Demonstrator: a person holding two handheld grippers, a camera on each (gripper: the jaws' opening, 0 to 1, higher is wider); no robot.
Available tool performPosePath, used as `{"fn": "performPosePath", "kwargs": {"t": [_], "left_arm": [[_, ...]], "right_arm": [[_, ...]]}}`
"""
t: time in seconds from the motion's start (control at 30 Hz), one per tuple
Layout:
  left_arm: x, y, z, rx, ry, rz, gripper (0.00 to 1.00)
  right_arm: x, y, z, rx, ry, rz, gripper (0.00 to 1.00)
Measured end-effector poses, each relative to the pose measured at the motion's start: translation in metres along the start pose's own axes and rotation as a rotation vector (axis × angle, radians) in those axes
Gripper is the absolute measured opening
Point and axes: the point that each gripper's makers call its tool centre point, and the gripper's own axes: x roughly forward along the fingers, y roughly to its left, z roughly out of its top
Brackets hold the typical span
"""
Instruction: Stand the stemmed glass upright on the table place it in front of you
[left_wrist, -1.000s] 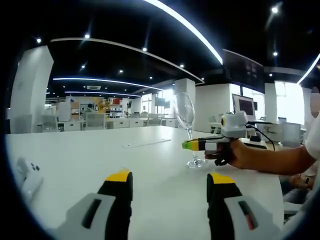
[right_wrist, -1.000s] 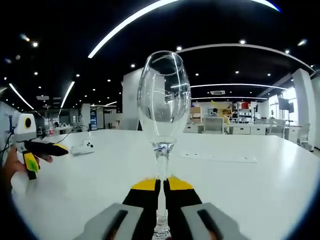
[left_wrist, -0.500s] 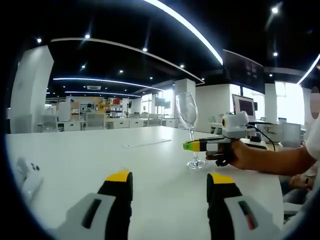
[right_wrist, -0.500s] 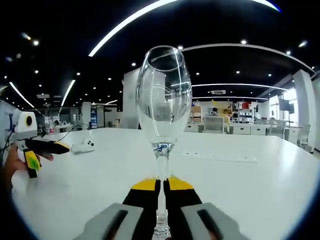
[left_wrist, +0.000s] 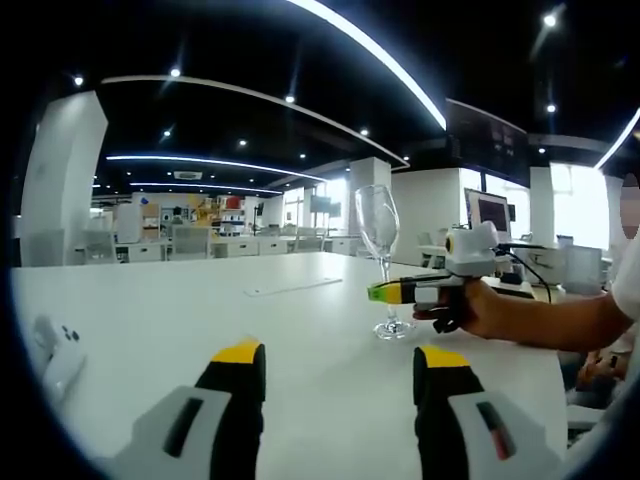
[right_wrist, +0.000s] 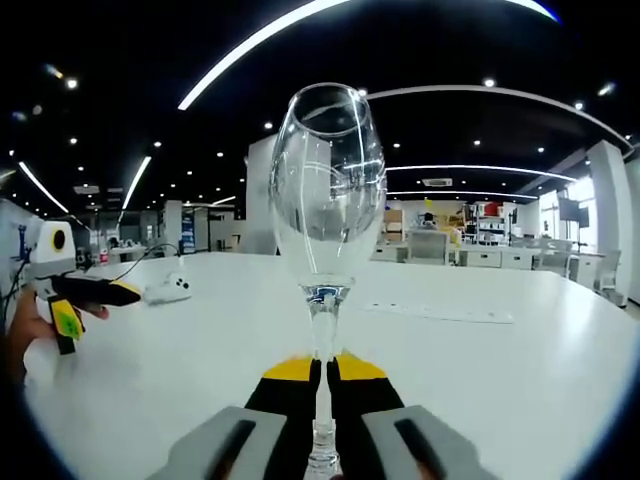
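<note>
Stemmed glass (right_wrist: 327, 210) is standing upright on the white table (right_wrist: 520, 350), its foot resting on the tabletop in the left gripper view (left_wrist: 392, 327). Right gripper (right_wrist: 322, 372) is pinching the stem low down: yellow-tipped jaws are pressed in from both sides with only the stem between them, bowl rising straight above the tips. Seen from the left gripper view, the right gripper (left_wrist: 385, 292) is reaching in from the right, level with the table, meeting the stem between bowl and foot; a person's hand (left_wrist: 478, 308) is gripping it behind.

Left gripper (left_wrist: 340, 362) is sitting low over the table with jaws spread wide, nothing between them. Glass is well ahead of it and a bit right of centre, clear of both jaws. In the right gripper view the left gripper (right_wrist: 75, 305) is showing at far left, well apart from the glass.

A small white controller-like device (left_wrist: 58, 352) is lying on the table off to the left gripper's left; also visible at (right_wrist: 166, 291).
</note>
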Motion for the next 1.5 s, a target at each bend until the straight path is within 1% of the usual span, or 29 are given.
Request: {"fn": "performPosePath", "kwargs": {"t": [0.33, 0.93, 1.23, 1.5], "left_arm": [[0.0, 0.0, 0.001, 0.0, -0.001, -0.001, 0.6], [0.0, -0.001, 0.0, 0.002, 0.002, -0.001, 0.59], [0.001, -0.001, -0.001, 0.003, 0.005, -0.005, 0.59], [0.001, -0.001, -0.001, 0.003, 0.008, -0.005, 0.59]], "right_arm": [[-0.003, 0.004, -0.001, 0.021, 0.003, 0.007, 0.08], [-0.009, 0.018, -0.003, 0.012, 0.02, 0.012, 0.08], [-0.007, 0.014, -0.005, 0.005, 0.026, 0.014, 0.08], [-0.007, 0.014, -0.006, -0.001, 0.028, 0.019, 0.08]]}}
